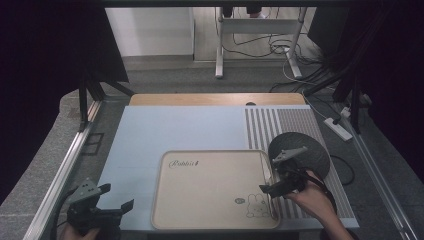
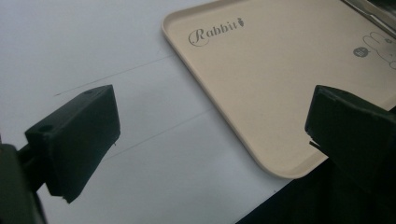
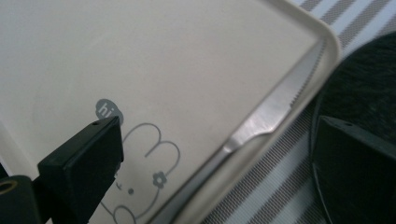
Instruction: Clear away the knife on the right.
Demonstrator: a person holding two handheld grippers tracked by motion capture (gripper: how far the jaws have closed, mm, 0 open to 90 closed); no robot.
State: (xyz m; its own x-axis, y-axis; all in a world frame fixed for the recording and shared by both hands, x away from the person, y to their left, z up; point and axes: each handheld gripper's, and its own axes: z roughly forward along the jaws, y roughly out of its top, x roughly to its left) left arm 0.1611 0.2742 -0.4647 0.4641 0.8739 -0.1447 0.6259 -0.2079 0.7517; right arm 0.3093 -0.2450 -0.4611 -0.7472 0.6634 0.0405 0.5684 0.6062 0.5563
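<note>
A beige tray (image 1: 210,190) printed with "Rabbit" and a rabbit drawing lies on the table near the front edge. A steel knife (image 3: 266,116) lies inside the tray (image 3: 140,56) along its right rim, blade pointing away. My right gripper (image 1: 280,172) hovers over that rim, open. In the right gripper view the knife lies below the gap of the right gripper (image 3: 217,154), and neither pad touches it. My left gripper (image 1: 116,197) stands open and empty at the front left. In the left gripper view the left gripper (image 2: 210,121) faces the tray's (image 2: 261,93) near left corner.
A dark round plate (image 1: 310,150) rests on a grey-striped mat (image 1: 280,122) just right of the tray, close to my right gripper. A light blue mat (image 1: 165,130) covers the rest of the table. Metal frame rails run along both sides.
</note>
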